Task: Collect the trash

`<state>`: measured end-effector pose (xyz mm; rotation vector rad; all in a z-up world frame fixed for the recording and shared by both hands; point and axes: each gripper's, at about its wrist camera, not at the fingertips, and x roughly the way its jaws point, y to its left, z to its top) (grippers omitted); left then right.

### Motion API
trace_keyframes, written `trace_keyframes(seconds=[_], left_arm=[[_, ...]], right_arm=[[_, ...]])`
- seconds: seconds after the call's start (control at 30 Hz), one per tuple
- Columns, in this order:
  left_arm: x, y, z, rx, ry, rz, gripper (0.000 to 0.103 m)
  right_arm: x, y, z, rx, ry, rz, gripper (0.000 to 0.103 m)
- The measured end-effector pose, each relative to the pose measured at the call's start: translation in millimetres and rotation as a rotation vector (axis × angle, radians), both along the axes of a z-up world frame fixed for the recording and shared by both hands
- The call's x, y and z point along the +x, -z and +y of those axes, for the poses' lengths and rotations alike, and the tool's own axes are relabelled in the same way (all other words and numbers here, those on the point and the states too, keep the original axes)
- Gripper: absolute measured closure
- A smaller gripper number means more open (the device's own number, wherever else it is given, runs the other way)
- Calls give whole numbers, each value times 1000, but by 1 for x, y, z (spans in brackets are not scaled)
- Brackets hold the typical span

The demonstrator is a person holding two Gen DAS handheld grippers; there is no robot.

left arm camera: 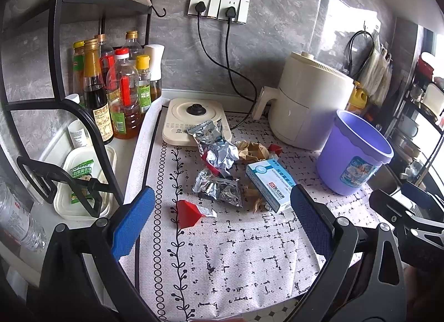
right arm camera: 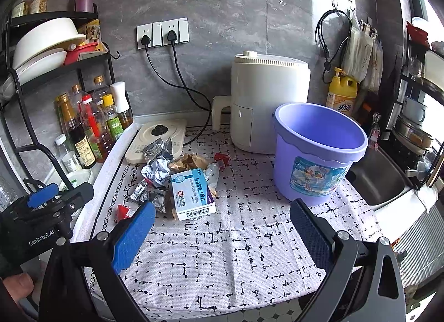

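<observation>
Status of collection: not begun, as judged from the layout. The purple bucket (right arm camera: pixel 319 152) is seen empty inside as far as its visible inner wall and floor show; every piece of trash lies outside it on the patterned cloth (right arm camera: pixel 236 252).

Items left of the bucket, all still to be collected:
- Blue-and-white medicine box (right arm camera: pixel 193 194), lying flat, nearest the bucket among the larger pieces.
- Crumpled foil wrappers (left arm camera: pixel 219 152), heaped just beyond the box, one resting partly on the cream kettle base (left arm camera: pixel 180 116).
- A flatter foil packet (left arm camera: pixel 217 190), beside the box on the side away from the bucket.
- Crumpled brown paper (left arm camera: pixel 254 151), between the foil heap and the bucket.
- Small red wrapper (left arm camera: pixel 275 148), closest to the bucket.
- Red triangular scrap (left arm camera: pixel 188 213), farthest from the bucket.

Tools:
- Left gripper (left arm camera: pixel 222 222): fingers spread wide, nothing held, poised short of the heap.
- Right gripper (right arm camera: pixel 222 227): fingers likewise spread, nothing held, raised over bare cloth in front of the bucket.

Remaining: the whole pile is to be transferred into the bucket.
</observation>
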<state>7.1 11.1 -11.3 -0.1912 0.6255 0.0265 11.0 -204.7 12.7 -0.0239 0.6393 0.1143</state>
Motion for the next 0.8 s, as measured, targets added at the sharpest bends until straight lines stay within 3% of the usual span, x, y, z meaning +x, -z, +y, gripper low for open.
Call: trace_keyframes(seconds=[0.8], left_arm=[[3, 15, 7, -15, 2, 45, 6]], right_arm=[[3, 13, 11, -22, -8, 43, 8]])
